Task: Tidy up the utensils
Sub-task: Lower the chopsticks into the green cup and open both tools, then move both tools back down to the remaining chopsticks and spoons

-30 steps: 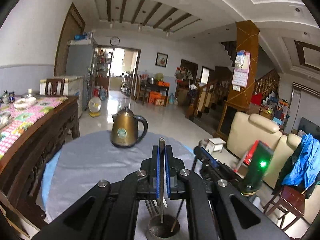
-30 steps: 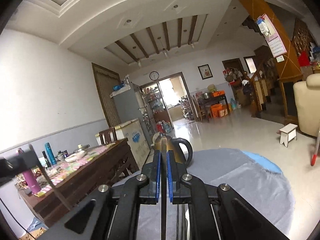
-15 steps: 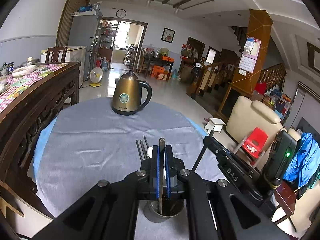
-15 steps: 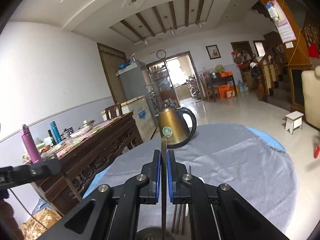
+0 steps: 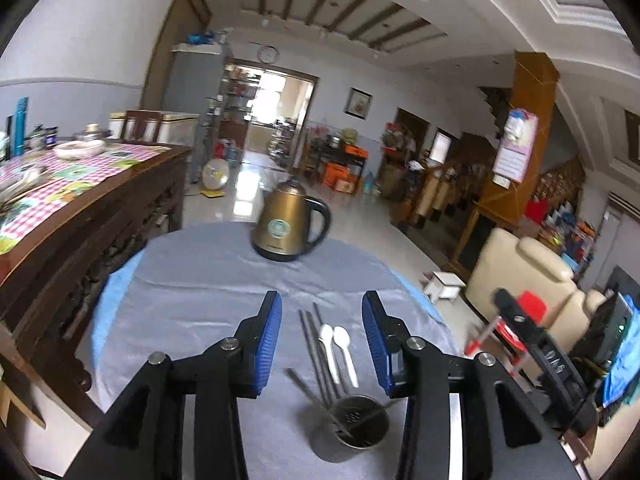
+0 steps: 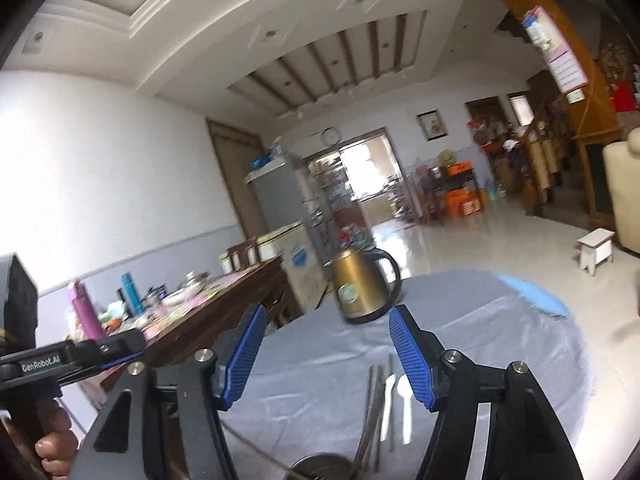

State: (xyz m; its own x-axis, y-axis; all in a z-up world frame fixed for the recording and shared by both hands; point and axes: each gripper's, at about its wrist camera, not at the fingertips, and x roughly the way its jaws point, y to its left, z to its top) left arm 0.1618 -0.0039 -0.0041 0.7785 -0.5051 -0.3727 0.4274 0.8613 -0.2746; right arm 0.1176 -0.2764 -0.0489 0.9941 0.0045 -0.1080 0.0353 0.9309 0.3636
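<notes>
A round metal utensil holder stands on the grey tablecloth below my left gripper, with thin metal utensils leaning in it. Two white plastic spoons and metal chopsticks lie flat just beyond it. My left gripper is open and empty above them. My right gripper is open and empty too; below it I see the holder's rim, the spoons and the chopsticks.
A bronze electric kettle stands at the far side of the round table. A dark wooden sideboard with a chequered cloth and dishes runs along the left. The other gripper's body is at right; a beige sofa lies beyond.
Both grippers were shut on upright metal utensils over the holder. Now both have opened and are empty, and the utensils stand in the holder. Both views have lifted and tilted.
</notes>
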